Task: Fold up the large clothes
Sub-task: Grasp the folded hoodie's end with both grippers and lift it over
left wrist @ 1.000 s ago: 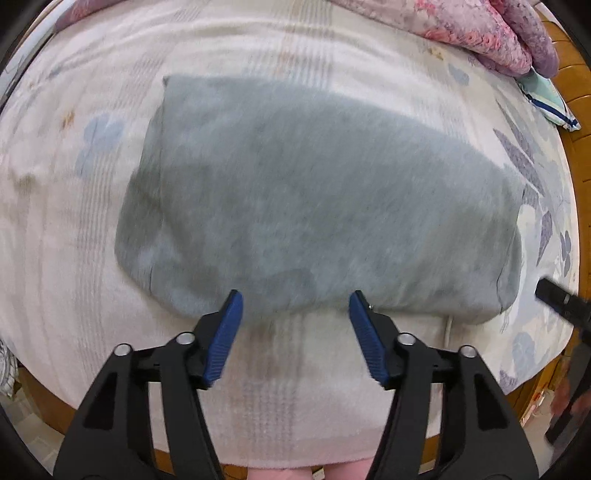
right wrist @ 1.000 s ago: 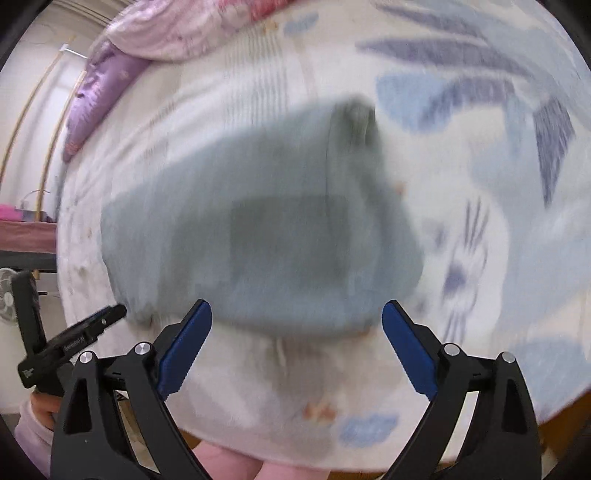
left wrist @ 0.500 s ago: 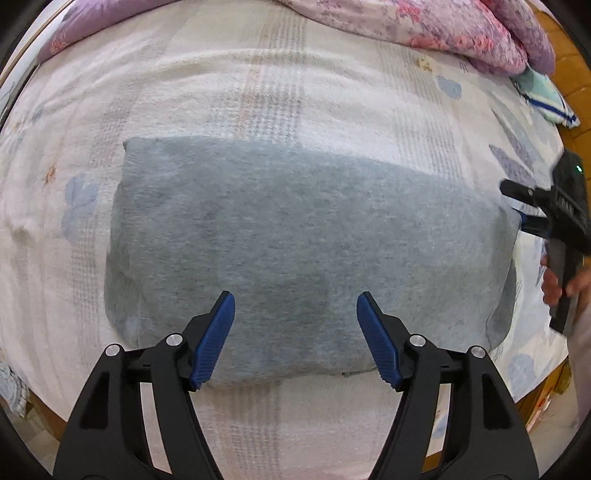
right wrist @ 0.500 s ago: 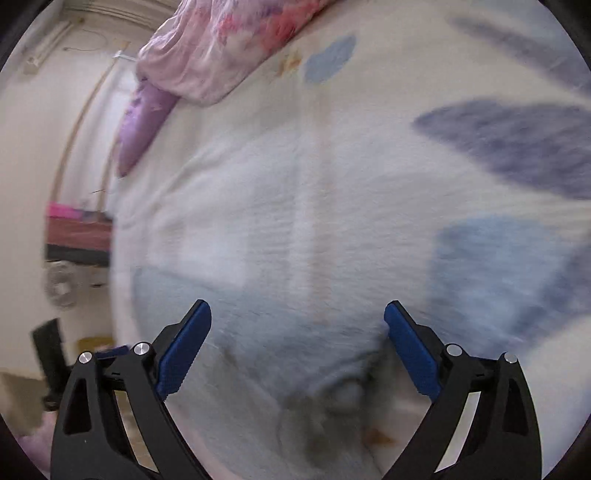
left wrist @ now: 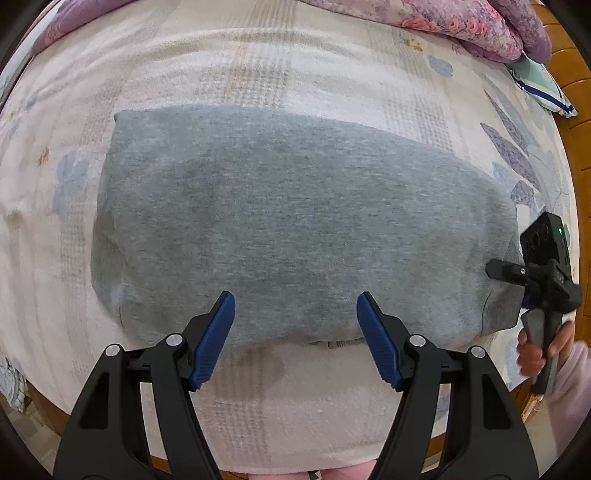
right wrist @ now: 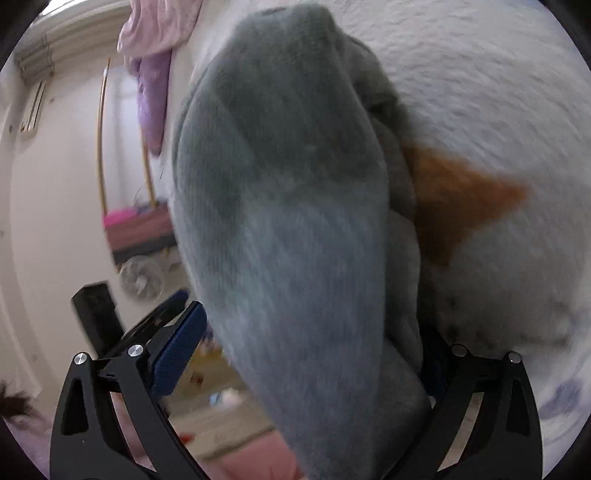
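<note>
Grey fleece garment (left wrist: 295,221) lies folded near the bed's (left wrist: 258,413) front edge; right claw (right wrist: 306,354) straddles its end unclenched, left claw (left wrist: 295,332) hovers wide, so next comes pinching that end for folding across.

A home bedroom: a bed (left wrist: 295,66) under a pale floral blanket, a pink flowered quilt (left wrist: 461,22) bunched at its head, and a fan (right wrist: 142,282) by the wall.

Bare bed cover (left wrist: 258,66) is seen on the near, far and left sides of the folded grey knit garment (left wrist: 295,221), where a tool could pass. The garment's right end is occupied by the right tool (right wrist: 306,354), its folds filling the gap between the fingers. Beyond the garment's far right, passage is blocked by a pink floral quilt (left wrist: 461,22).
</note>
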Demonstrator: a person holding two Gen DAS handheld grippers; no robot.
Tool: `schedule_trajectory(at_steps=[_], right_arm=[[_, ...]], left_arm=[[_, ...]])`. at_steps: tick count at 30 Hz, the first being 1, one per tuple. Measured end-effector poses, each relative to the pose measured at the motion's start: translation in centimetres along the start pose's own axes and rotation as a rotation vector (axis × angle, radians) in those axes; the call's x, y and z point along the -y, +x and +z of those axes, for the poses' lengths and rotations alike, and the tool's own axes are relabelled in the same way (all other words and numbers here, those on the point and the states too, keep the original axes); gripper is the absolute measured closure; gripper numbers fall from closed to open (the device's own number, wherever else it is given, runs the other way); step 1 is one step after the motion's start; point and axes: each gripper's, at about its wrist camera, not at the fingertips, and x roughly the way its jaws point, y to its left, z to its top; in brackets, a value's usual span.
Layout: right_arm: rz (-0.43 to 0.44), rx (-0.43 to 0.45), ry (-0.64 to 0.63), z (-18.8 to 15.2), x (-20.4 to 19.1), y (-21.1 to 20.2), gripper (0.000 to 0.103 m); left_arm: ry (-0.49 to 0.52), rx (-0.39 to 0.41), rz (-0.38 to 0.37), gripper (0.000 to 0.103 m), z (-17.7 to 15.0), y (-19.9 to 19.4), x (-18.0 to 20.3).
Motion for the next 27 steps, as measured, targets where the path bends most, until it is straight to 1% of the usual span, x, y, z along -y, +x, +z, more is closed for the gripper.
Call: schedule_trajectory(at_steps=[2, 3, 4, 5, 6, 7, 8, 9, 10, 11, 13, 15, 16, 17, 18, 19, 20, 21, 22, 23, 24, 25, 26, 27], right_arm=[[-0.034, 0.075, 0.081, -0.4, -0.3, -0.1, 0.011], [-0.056, 0.107, 0.113, -0.6, -0.6, -0.2, 0.024], [-0.088, 0.139, 0.143, -0.8, -0.9, -0.4, 0.033], [-0.123, 0.153, 0.176, -0.9, -1.3, -0.3, 0.054], [-0.130, 0.157, 0.183, -1.0, -1.8, -0.4, 0.066], [-0.150, 0.168, 0.174, -1.3, -2.6, -0.5, 0.069], [-0.195, 0.177, 0.151, -1.5, -3.7, -0.6, 0.075], [-0.233, 0.182, 0.130, -1.5, -4.7, -0.6, 0.079], [-0.262, 0.190, 0.122, -1.6, -5.3, -0.5, 0.080], [-0.297, 0.197, 0.119, -1.9, -6.1, -0.4, 0.081], [-0.353, 0.213, 0.120, -2.4, -7.4, 0.1, 0.081], [-0.410, 0.224, 0.113, -2.5, -8.2, 0.9, 0.081], [-0.416, 0.226, 0.117, -2.5, -8.5, 0.9, 0.081], [-0.427, 0.226, 0.124, -2.6, -9.0, 1.2, 0.081], [-0.447, 0.229, 0.126, -2.7, -9.4, 1.4, 0.081], [-0.459, 0.232, 0.124, -2.5, -9.5, 1.7, 0.081], [-0.472, 0.236, 0.120, -2.6, -9.7, 1.9, 0.081], [-0.481, 0.237, 0.118, -2.5, -9.8, 2.1, 0.081], [-0.494, 0.237, 0.116, -2.4, -9.9, 2.3, 0.080], [-0.505, 0.238, 0.113, -2.1, -9.7, 2.7, 0.080], [-0.499, 0.241, 0.111, -1.8, -9.5, 3.1, 0.079], [-0.489, 0.240, 0.114, -1.9, -9.2, 3.2, 0.079], [-0.495, 0.232, 0.130, -1.4, -9.1, 3.5, 0.079], [-0.502, 0.224, 0.138, -1.3, -9.2, 3.6, 0.079]], left_arm=[[-0.004, 0.008, 0.000, 0.033, 0.1, -0.4, -0.1], [-0.008, 0.019, -0.014, 0.033, 0.3, -0.7, -0.2], [-0.009, 0.024, -0.020, 0.034, 0.4, -0.9, -0.2], [-0.009, 0.025, -0.025, 0.035, 0.6, -1.1, -0.2], [-0.004, 0.017, -0.033, 0.053, 0.9, -1.1, -0.1], [-0.003, 0.003, -0.040, 0.082, 1.2, -1.0, -0.1], [-0.015, -0.030, -0.048, 0.093, 1.6, -0.6, -0.1], [-0.029, -0.051, -0.059, 0.100, 2.0, -0.3, -0.2], [-0.034, -0.052, -0.070, 0.103, 2.4, -0.2, -0.1], [-0.030, -0.042, -0.081, 0.103, 3.0, -0.4, 0.1], [-0.001, -0.037, -0.068, 0.103, 5.0, -0.8, 1.1], [0.019, -0.034, -0.072, 0.103, 6.9, -1.1, 2.0], [0.030, -0.026, -0.067, 0.103, 8.7, -1.4, 2.7], [0.033, -0.036, -0.059, 0.103, 9.8, -1.2, 2.9], [0.031, -0.061, -0.061, 0.103, 11.0, -0.8, 3.3], [0.020, -0.109, -0.087, 0.103, 12.6, 0.4, 3.7], [0.013, -0.136, -0.083, 0.103, 13.4, 1.6, 3.8], [0.015, -0.180, -0.052, 0.103, 14.0, 3.5, 4.1], [0.034, -0.258, -0.003, 0.103, 14.3, 6.9, 4.3], [0.037, -0.328, 0.013, 0.103, 14.1, 10.5, 4.4], [0.036, -0.319, 0.021, 0.102, 14.0, 11.7, 4.4], [0.039, -0.317, 0.045, 0.103, 14.4, 11.5, 4.9], [0.050, -0.340, 0.064, 0.103, 14.5, 11.4, 5.2], [0.084, -0.355, 0.077, 0.103, 14.2, 10.7, 5.5]])
